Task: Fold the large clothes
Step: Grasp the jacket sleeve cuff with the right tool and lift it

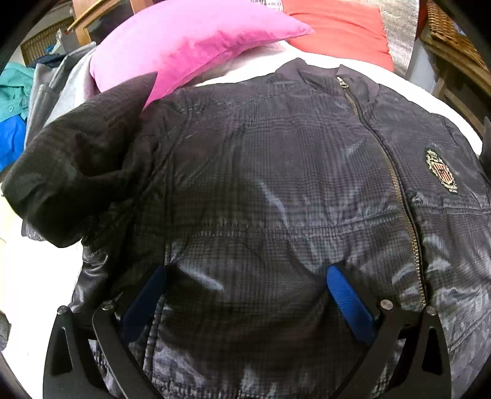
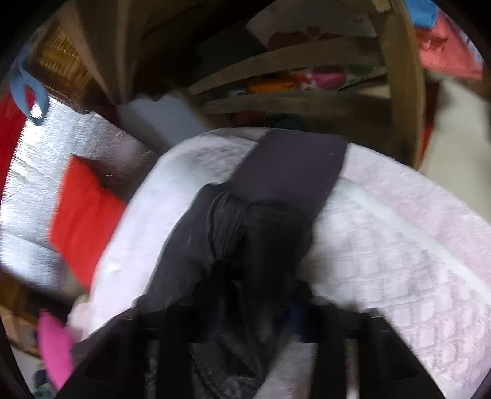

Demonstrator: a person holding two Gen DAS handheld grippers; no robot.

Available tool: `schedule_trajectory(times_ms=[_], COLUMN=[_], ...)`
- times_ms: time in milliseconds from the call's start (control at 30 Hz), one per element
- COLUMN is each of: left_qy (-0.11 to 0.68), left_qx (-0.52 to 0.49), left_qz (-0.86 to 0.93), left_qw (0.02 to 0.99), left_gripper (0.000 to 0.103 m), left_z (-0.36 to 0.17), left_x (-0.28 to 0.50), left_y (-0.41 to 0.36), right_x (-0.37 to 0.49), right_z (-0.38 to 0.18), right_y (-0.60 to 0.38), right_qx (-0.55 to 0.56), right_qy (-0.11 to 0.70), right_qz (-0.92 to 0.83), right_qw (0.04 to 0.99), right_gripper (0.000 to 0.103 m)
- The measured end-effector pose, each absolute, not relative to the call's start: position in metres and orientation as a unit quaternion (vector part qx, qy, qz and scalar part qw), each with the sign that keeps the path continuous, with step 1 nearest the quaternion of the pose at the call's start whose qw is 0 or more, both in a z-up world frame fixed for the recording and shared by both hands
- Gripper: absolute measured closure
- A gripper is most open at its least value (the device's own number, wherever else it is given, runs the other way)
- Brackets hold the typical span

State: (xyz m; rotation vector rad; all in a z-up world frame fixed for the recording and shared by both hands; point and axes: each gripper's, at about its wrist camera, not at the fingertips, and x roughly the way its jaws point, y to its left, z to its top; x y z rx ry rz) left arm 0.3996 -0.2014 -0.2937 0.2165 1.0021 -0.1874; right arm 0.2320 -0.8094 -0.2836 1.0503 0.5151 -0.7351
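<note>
A dark navy checked padded jacket (image 1: 276, 184) lies front up on a white bed cover (image 1: 36, 276), zip closed, crest badge on its chest (image 1: 442, 175). One sleeve (image 1: 79, 159) is folded in over the left shoulder. My left gripper (image 1: 245, 276) is open just above the jacket's lower front, its blue-padded fingers (image 1: 346, 300) spread wide. In the blurred right wrist view my right gripper (image 2: 257, 294) is shut on the jacket's other sleeve (image 2: 245, 221), whose cuff (image 2: 291, 165) hangs ahead of it over the bed cover (image 2: 399, 245).
A pink pillow (image 1: 190, 43) and a red pillow (image 1: 337, 27) lie beyond the jacket's collar. Other clothes are piled at the left (image 1: 18, 101). A wooden chair (image 2: 307, 76) and wicker furniture (image 1: 451, 33) stand beside the bed.
</note>
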Motion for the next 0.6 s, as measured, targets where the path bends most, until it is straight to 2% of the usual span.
schedule_trajectory(times_ms=[33,133,233,400,500,600], left_qy=[0.475,0.482,0.506,0.418,0.390,0.383], left_qx=[0.107,0.110,0.120,0.097,0.062,0.033], left_qz=[-0.090,-0.100,-0.111,-0.049,-0.022,0.008], left_qw=[0.869,0.863,0.847,0.902,0.918,0.923], left_gripper=[0.000,0.000,0.000,0.000,0.000,0.000], left_z=[-0.294,-0.293,-0.282,-0.233,-0.211,-0.204], left_x=[0.397,0.392,0.400,0.390,0.387,0.391], left_y=[-0.202,-0.199,-0.192,-0.157,-0.125,-0.095], right_x=[0.234,0.243,0.256,0.283,0.303,0.327], right_z=[-0.279,-0.248,-0.196,-0.138,-0.127,-0.144], right_y=[-0.807,-0.787,-0.746,-0.651,-0.576,-0.510], right_qx=[0.491,0.461,0.435,0.413,0.402,0.402], right_qy=[0.228,0.207,0.174,0.164,0.184,0.223], right_qz=[-0.322,-0.307,-0.244,-0.125,-0.043,0.023], right_qw=[0.777,0.806,0.849,0.887,0.896,0.888], right_gripper=[0.091,0.091,0.091,0.091,0.091,0.090])
